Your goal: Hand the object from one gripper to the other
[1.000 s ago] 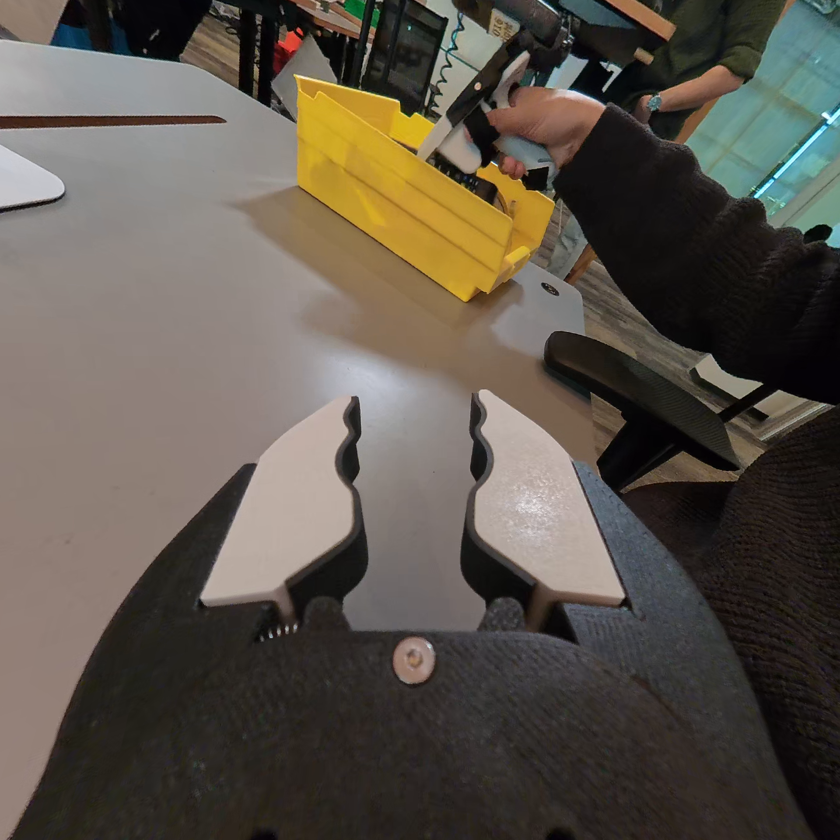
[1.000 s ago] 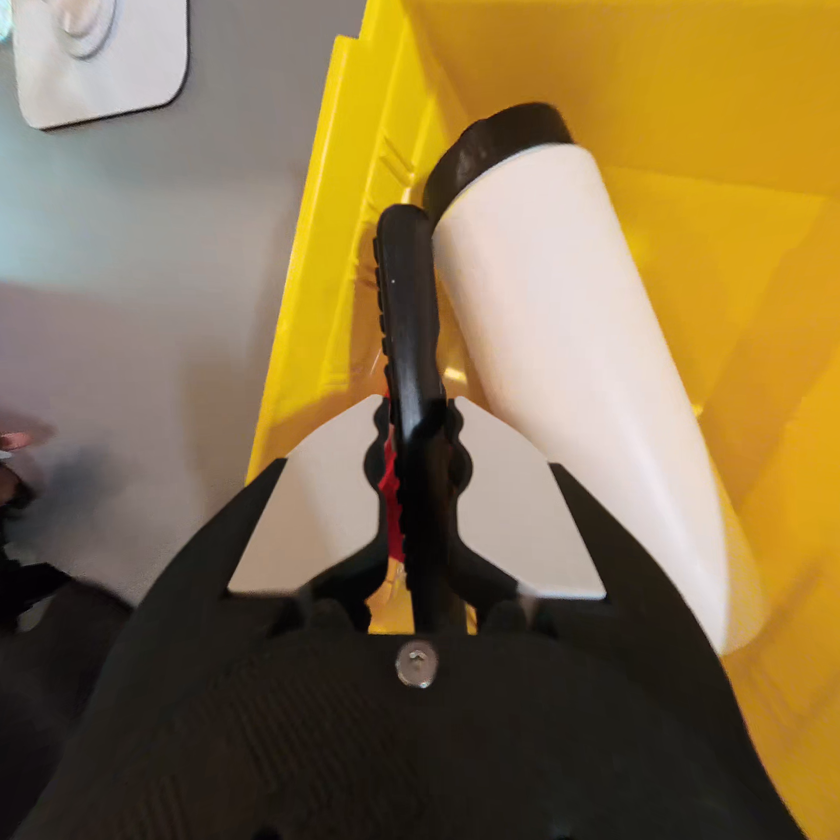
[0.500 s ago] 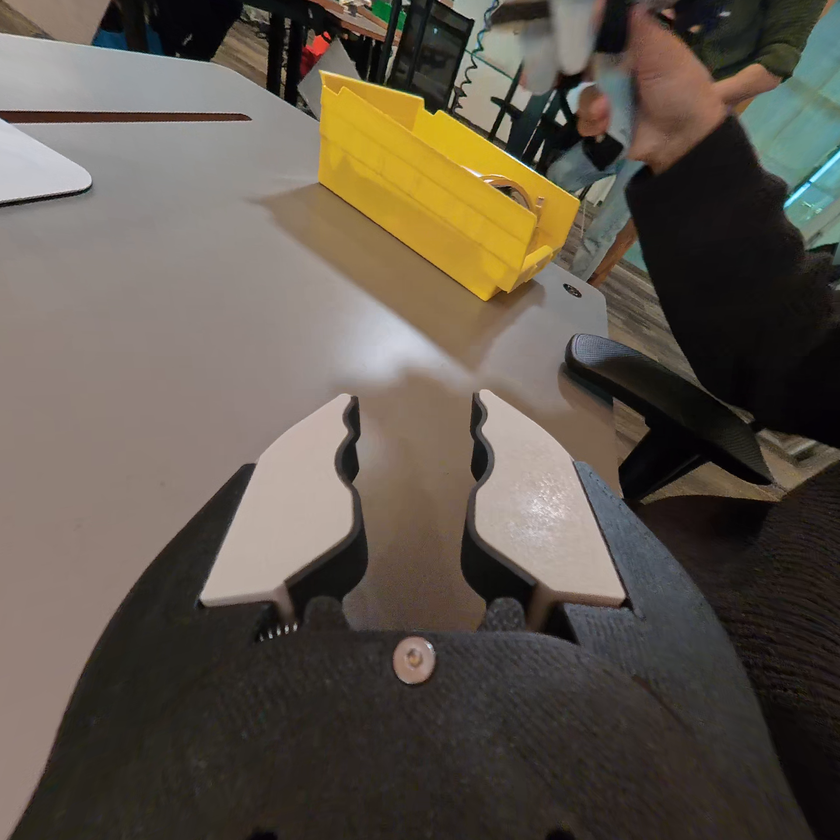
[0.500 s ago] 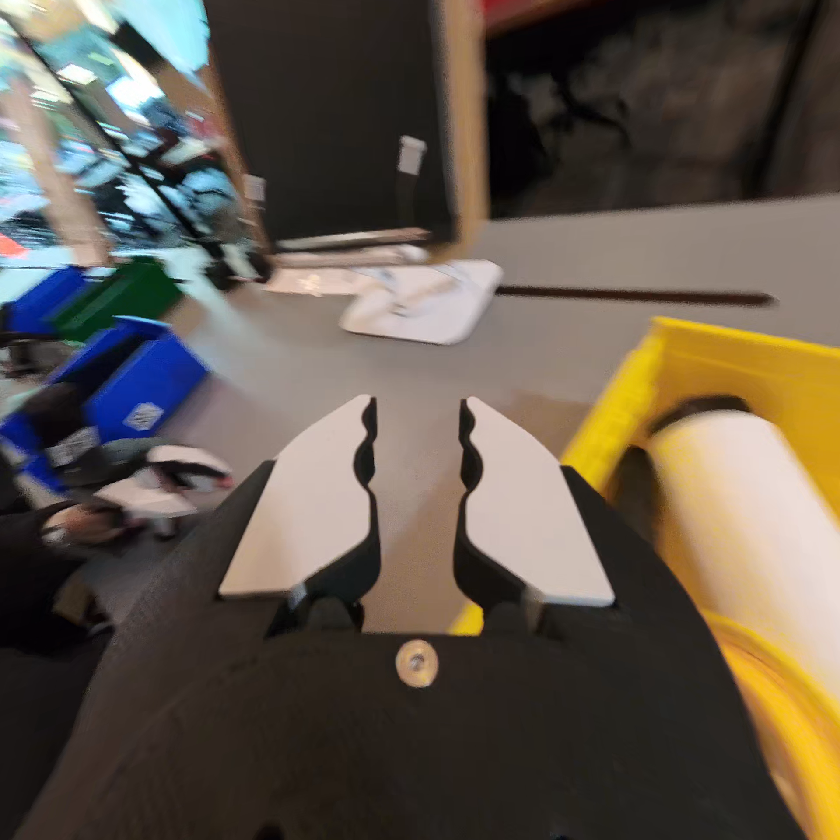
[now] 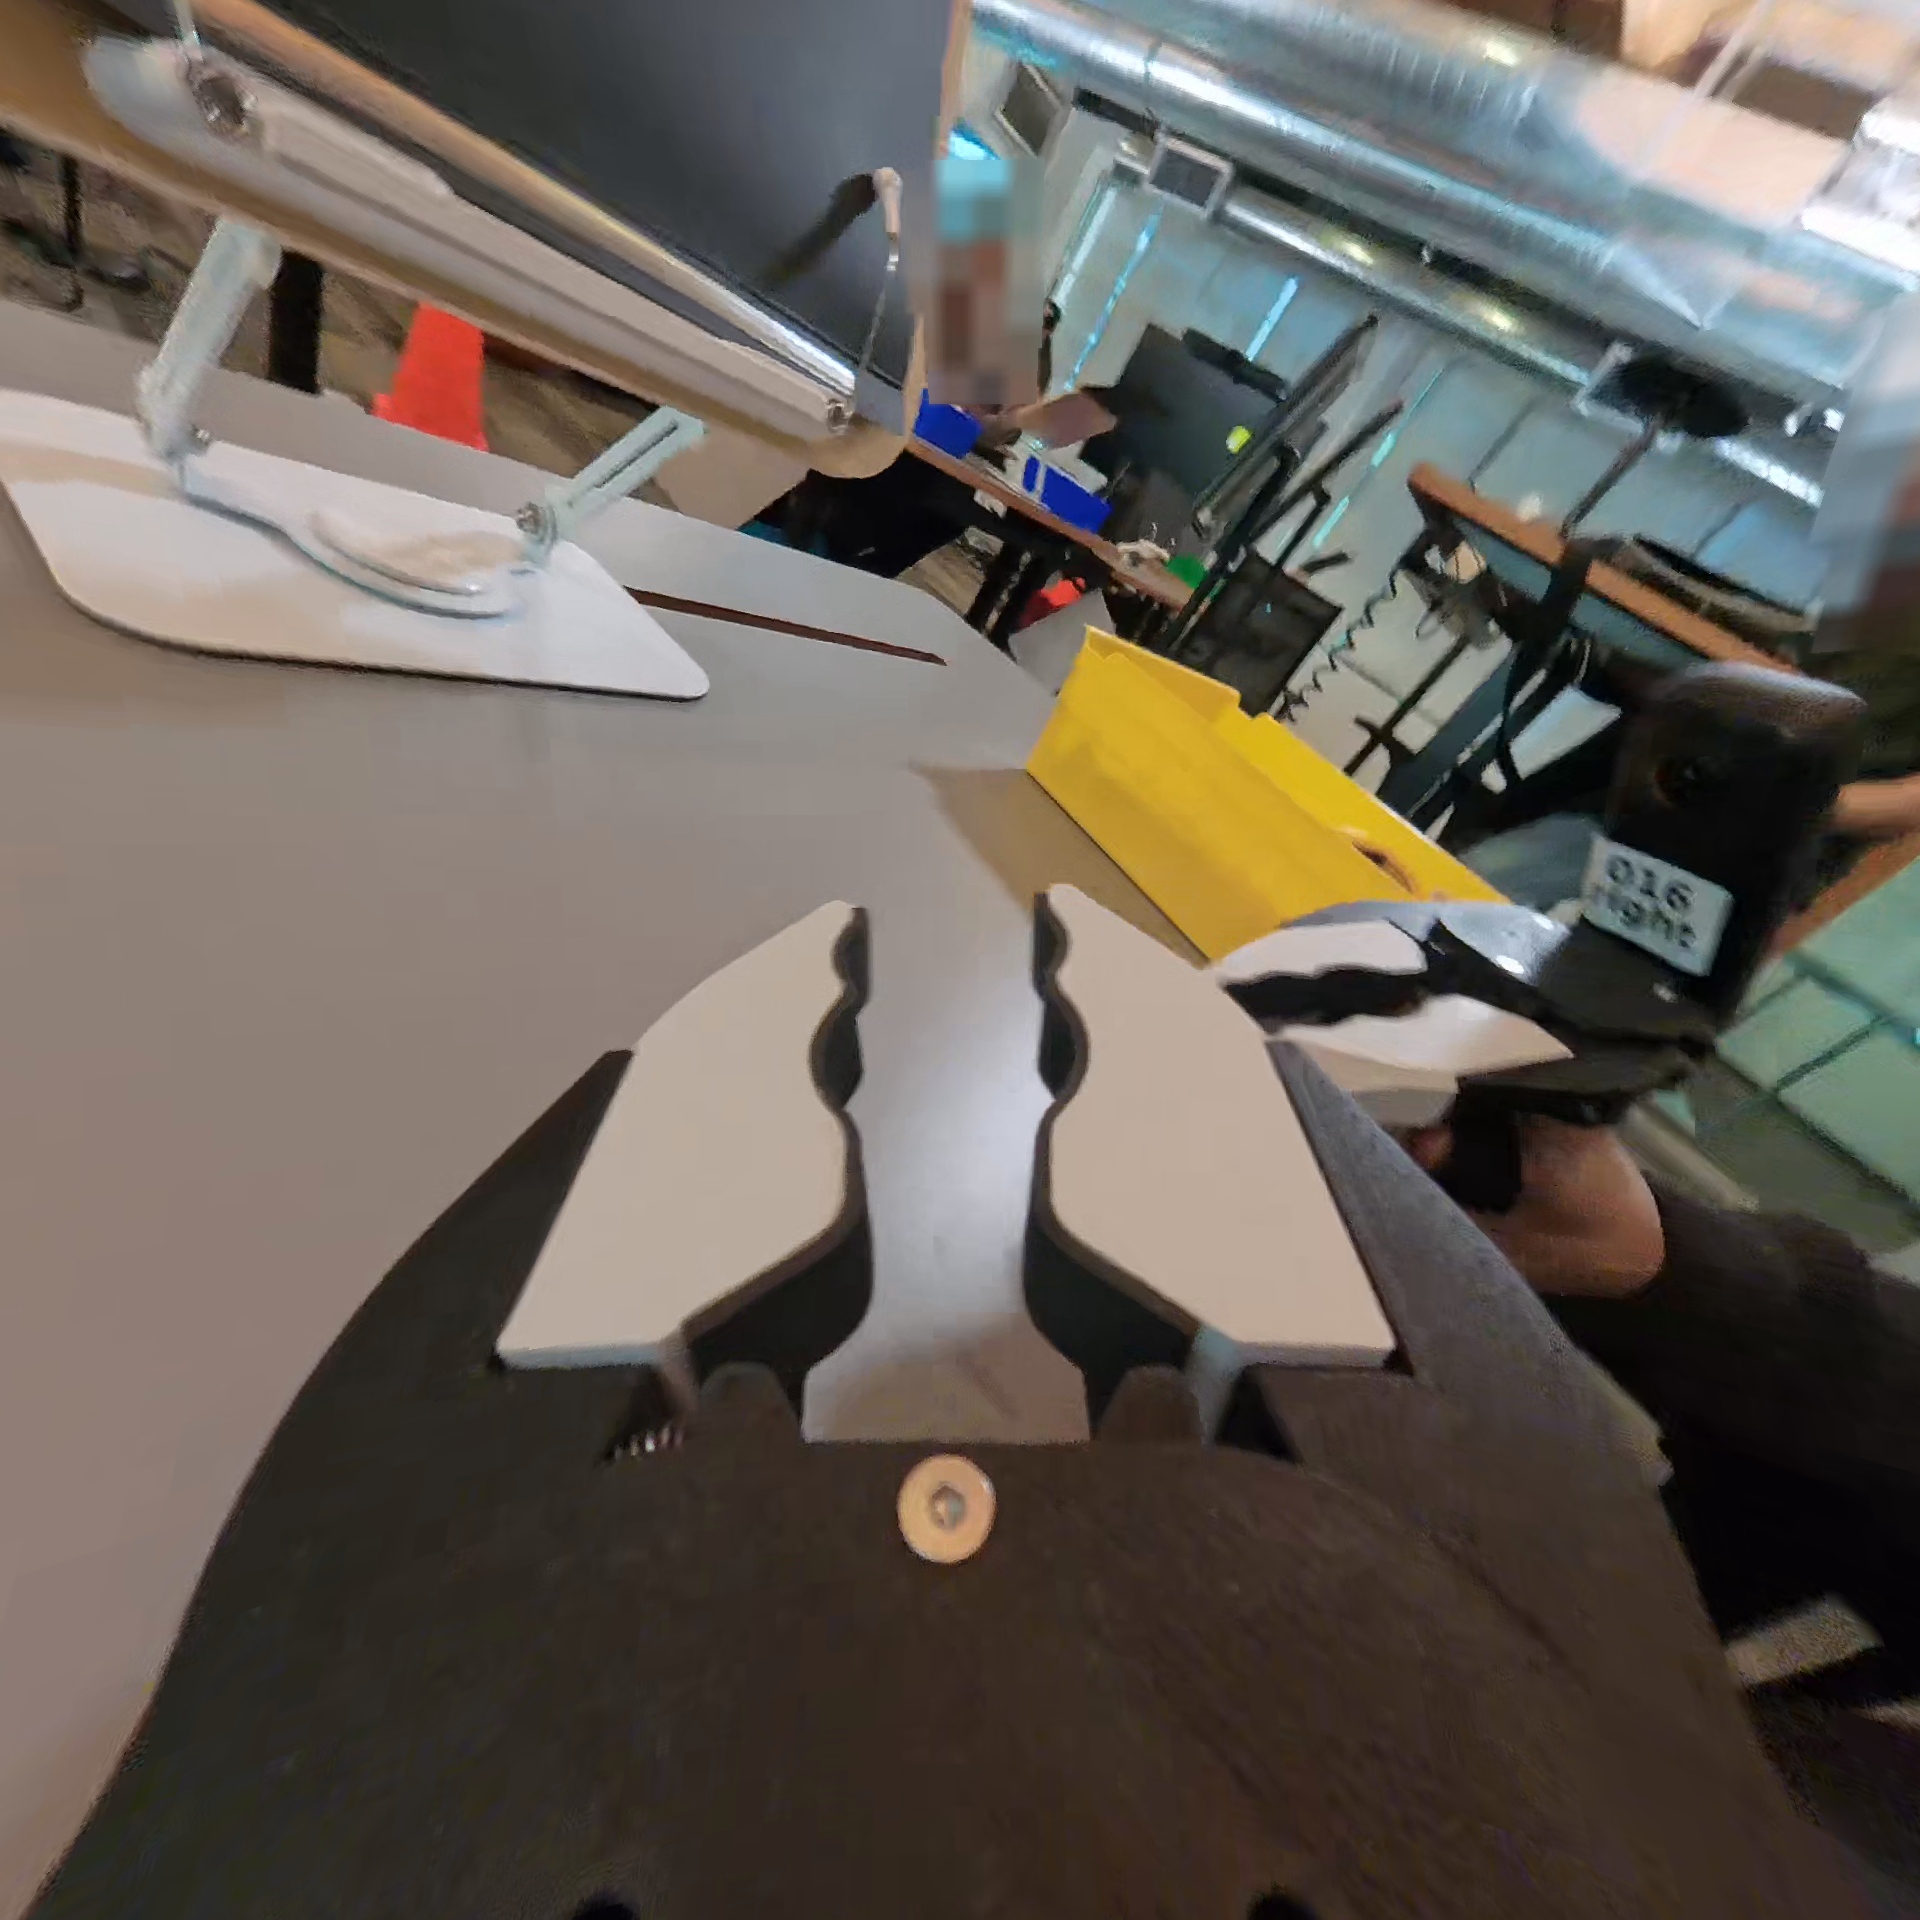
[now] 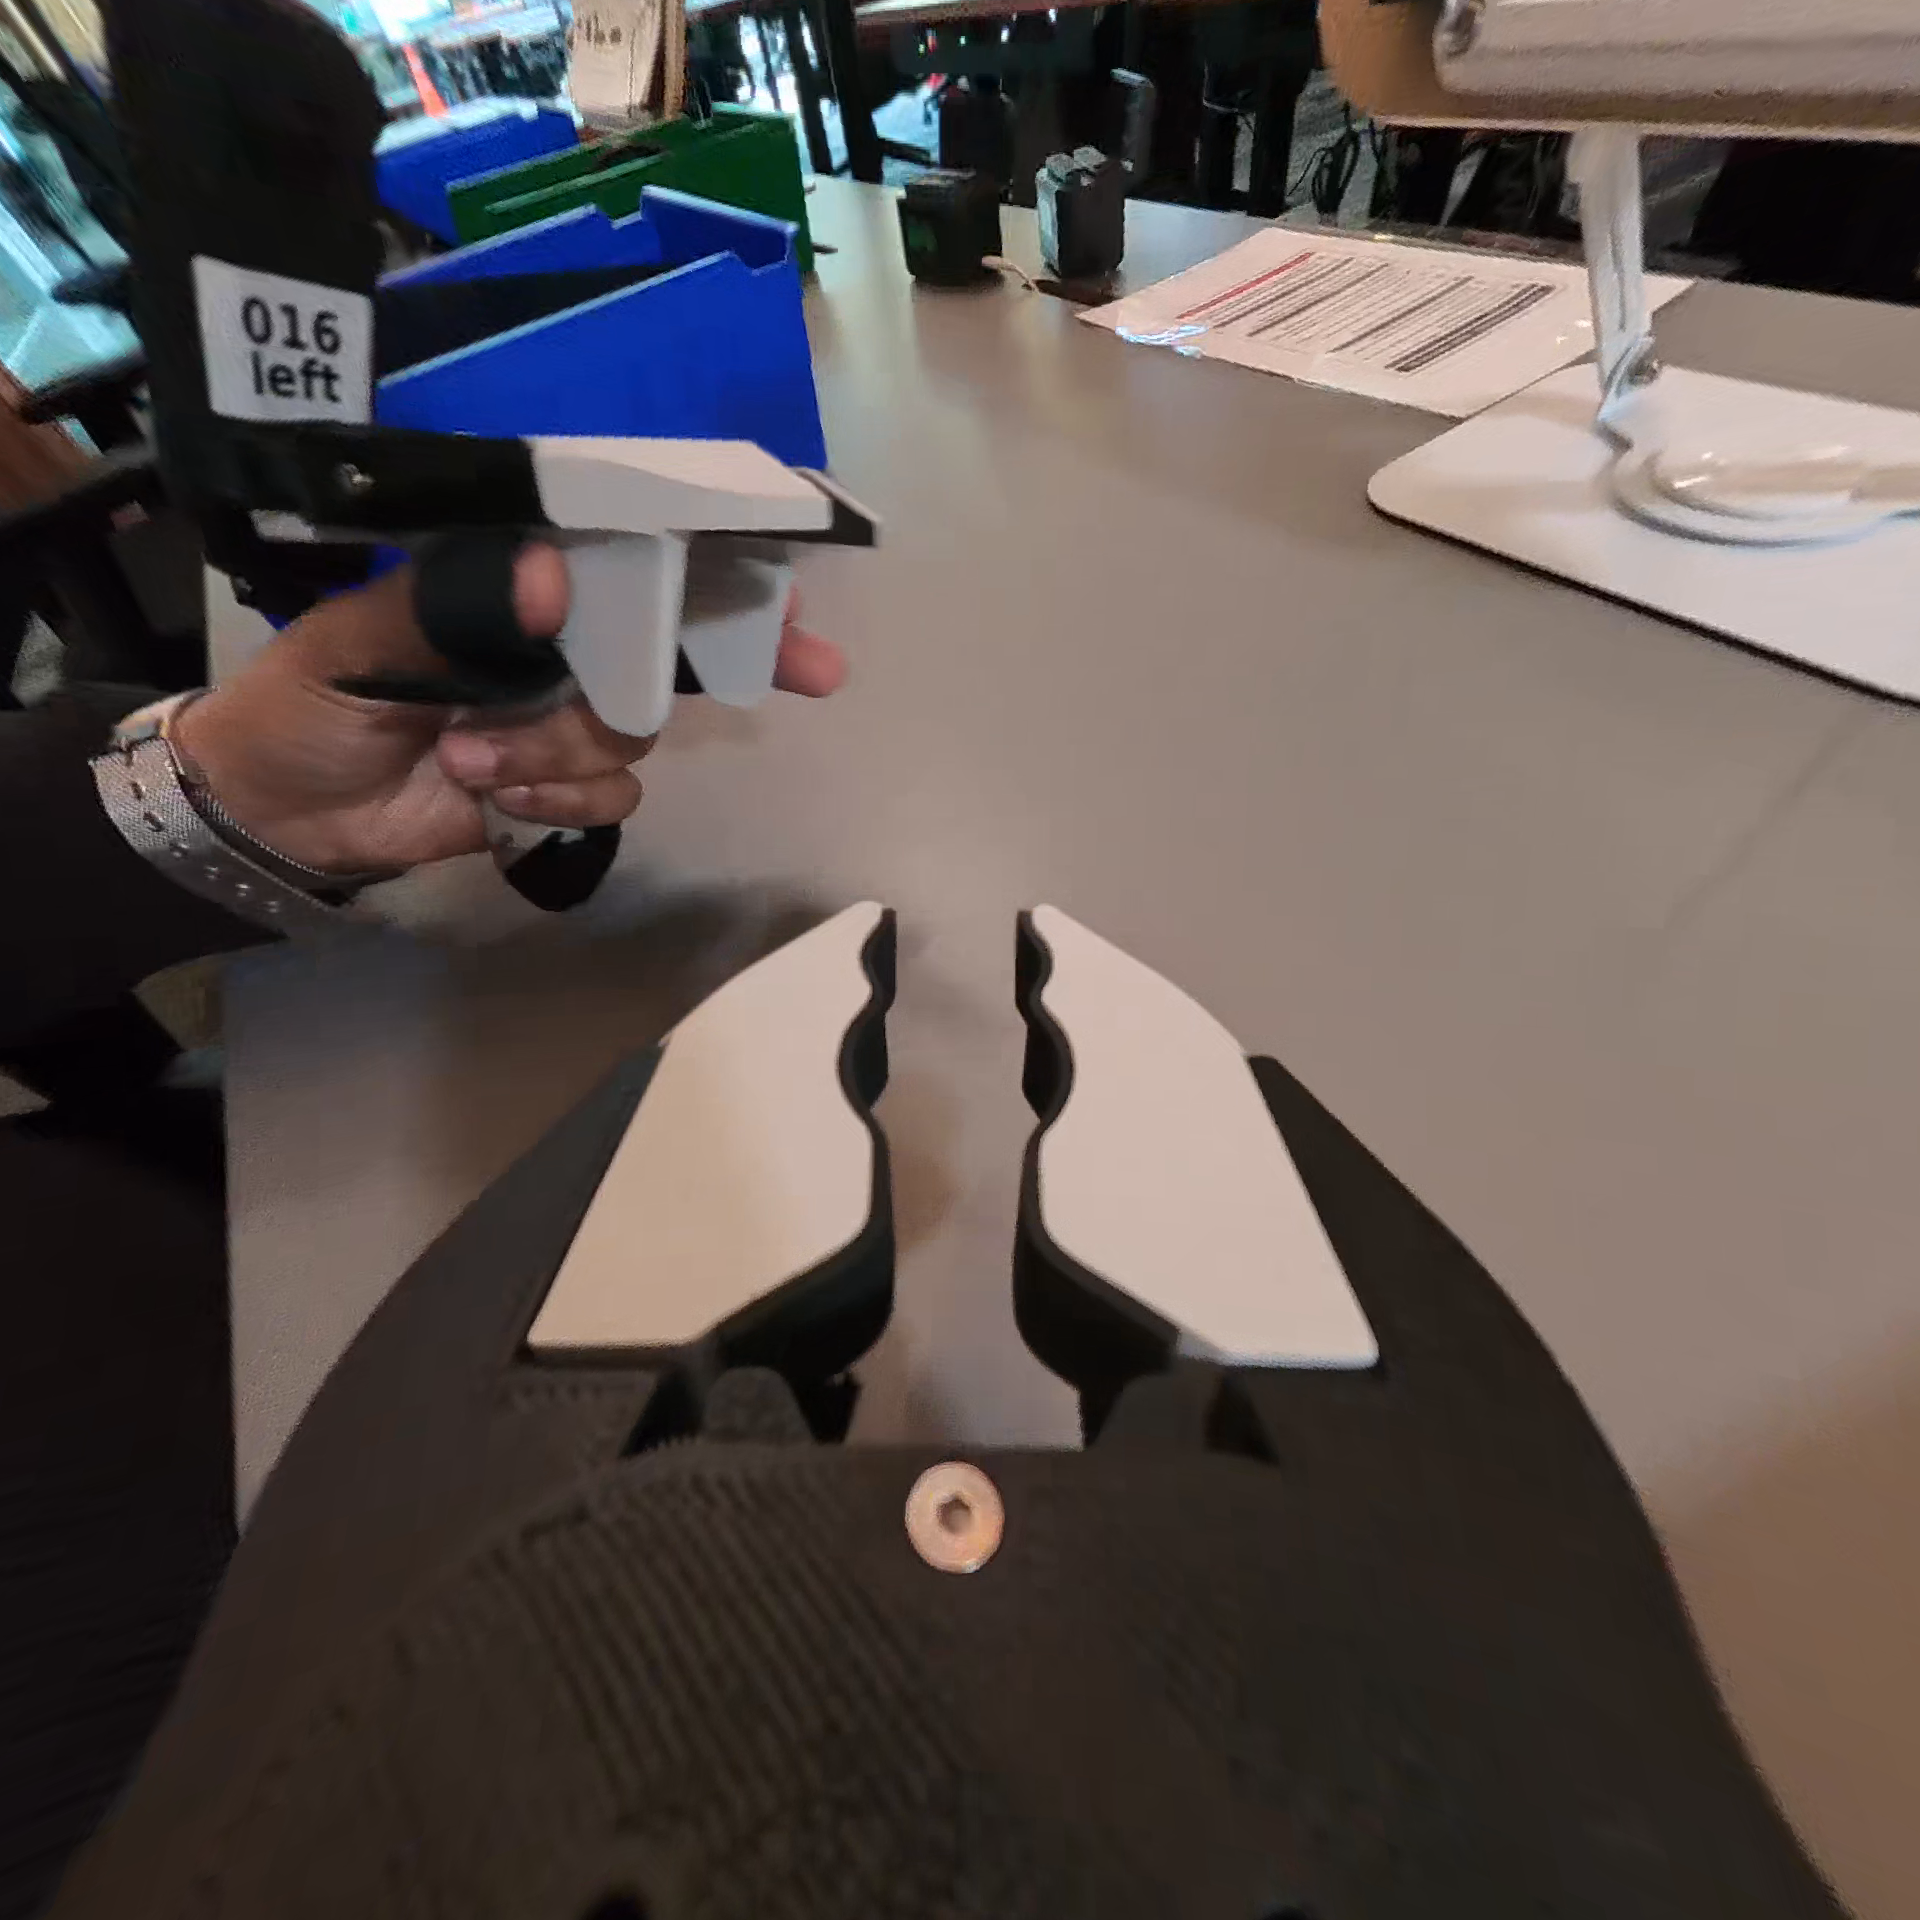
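Both claws are apart and empty: left claw [image 5: 945, 940], right claw [image 6: 954, 940]. Next, one must grab something from the yellow bin [image 5: 1195, 800].

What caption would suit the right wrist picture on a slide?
Open, empty right gripper above a grey table, with the hand-held left gripper nearby and blue bins behind.
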The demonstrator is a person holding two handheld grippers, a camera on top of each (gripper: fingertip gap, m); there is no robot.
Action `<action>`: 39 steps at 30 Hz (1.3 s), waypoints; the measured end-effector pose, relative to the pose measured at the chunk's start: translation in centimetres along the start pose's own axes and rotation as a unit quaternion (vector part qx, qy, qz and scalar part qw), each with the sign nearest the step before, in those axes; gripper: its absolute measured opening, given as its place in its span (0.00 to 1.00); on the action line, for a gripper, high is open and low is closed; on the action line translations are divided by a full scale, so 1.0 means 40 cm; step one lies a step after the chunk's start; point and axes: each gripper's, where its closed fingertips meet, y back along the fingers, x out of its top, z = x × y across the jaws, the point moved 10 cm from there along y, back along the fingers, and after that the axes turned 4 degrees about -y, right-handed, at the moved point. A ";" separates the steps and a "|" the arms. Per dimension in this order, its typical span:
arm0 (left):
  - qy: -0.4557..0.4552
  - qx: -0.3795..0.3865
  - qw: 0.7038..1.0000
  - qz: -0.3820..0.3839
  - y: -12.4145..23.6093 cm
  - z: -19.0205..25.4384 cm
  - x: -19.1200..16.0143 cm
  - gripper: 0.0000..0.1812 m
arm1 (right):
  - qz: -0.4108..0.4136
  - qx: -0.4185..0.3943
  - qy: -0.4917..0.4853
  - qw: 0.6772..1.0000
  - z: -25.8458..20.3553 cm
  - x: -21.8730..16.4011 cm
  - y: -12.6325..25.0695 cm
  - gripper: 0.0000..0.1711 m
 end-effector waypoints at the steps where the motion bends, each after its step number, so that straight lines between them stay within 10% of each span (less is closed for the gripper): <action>1: -0.017 -0.010 1.000 -0.006 0.006 0.002 0.010 0.11 | 0.007 0.007 -0.018 1.000 0.011 0.001 0.002 0.13; 9: -0.158 0.082 0.984 0.009 0.156 -0.045 0.187 0.03 | 0.060 0.036 -0.158 0.985 0.089 -0.009 0.029 0.16; 16: -0.082 0.225 0.971 0.019 0.450 -0.204 0.421 0.09 | 0.005 0.039 -0.102 0.994 0.064 -0.022 -0.002 0.15; 25: 0.007 0.352 0.930 -0.105 0.615 -0.397 0.312 0.12 | -0.039 0.034 -0.031 0.998 0.030 -0.026 -0.017 0.13; 39: 0.029 0.387 0.893 -0.226 0.570 -0.502 0.197 0.20 | -0.033 0.047 -0.054 0.997 0.031 -0.028 0.001 0.13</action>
